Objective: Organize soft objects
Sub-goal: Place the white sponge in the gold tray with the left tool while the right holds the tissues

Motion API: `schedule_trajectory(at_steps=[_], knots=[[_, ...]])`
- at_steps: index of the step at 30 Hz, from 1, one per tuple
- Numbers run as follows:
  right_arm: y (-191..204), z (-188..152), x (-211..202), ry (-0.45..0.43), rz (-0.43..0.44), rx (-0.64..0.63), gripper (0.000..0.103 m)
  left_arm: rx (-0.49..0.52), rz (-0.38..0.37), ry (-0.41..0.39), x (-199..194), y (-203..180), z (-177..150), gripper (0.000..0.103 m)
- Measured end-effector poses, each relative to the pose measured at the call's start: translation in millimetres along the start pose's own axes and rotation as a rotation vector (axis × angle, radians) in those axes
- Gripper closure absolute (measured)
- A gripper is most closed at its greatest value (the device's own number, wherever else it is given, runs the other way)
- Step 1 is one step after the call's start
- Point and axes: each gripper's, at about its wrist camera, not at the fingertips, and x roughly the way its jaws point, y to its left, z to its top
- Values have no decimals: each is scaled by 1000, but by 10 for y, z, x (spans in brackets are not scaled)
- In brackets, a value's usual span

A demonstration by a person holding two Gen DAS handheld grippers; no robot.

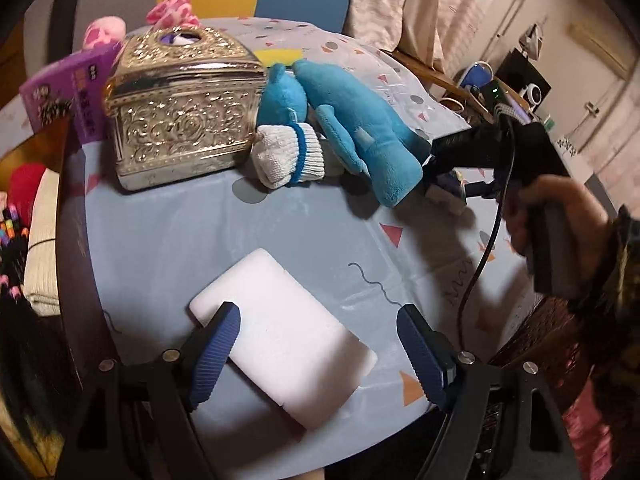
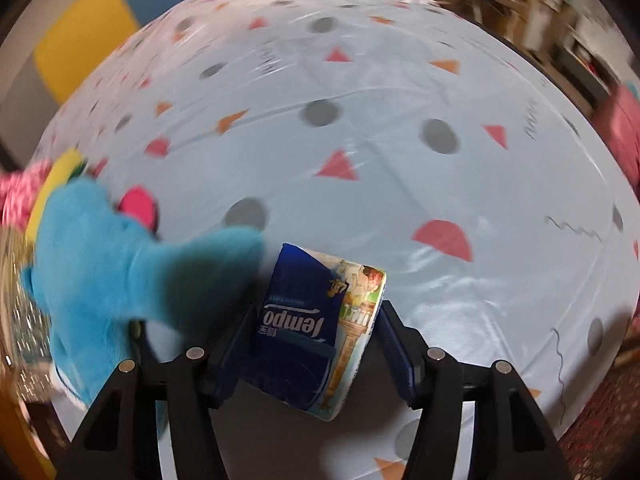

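Tissue pack (image 2: 320,332) sits between the pads of my right tongs (image 2: 312,344), clamped, just right of the blue plush (image 2: 100,264) on the patterned tablecloth (image 2: 380,160). My left tongs (image 1: 320,344) stand apart over the white sponge block (image 1: 284,336) (near edge), not pressing it. Far left: gold box (image 1: 180,112), rolled sock (image 1: 288,152).

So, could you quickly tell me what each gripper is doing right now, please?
Left gripper: open, astride the white foam block, not gripping it.
Right gripper: closed on the tissue pack.
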Motion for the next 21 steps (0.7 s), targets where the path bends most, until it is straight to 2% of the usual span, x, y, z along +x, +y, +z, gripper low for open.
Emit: schedule_trajectory(at_steps=[4, 7, 10, 12, 13, 16, 17, 18, 20, 21], knots=[[210, -52, 62, 24, -66, -126, 42, 3, 27, 15, -9, -52, -10, 24], [220, -53, 61, 25, -70, -136, 42, 12, 82, 25, 8, -84, 10, 34], [173, -36, 46, 28, -53, -120, 42, 22, 137, 20, 27, -97, 22, 53], [175, -29, 48, 29, -59, -130, 41, 28, 171, 13, 33, -85, 33, 75], [175, -31, 46, 30, -60, -134, 41, 30, 173, 14, 33, -66, 37, 78], [188, -38, 45, 31, -55, -137, 41, -7, 105, 43, -5, 29, 67, 78], [210, -42, 37, 32, -53, -137, 41, -29, 86, 54, -36, 54, 68, 73], [201, -39, 30, 33, -47, -132, 41, -33, 89, 63, -59, 65, 65, 58], [193, -37, 20, 34, -38, -122, 41, -43, 92, 63, -139, 79, 58, 39], [182, -38, 15, 35, -32, -117, 41, -49, 87, 68, -175, 88, 59, 38]])
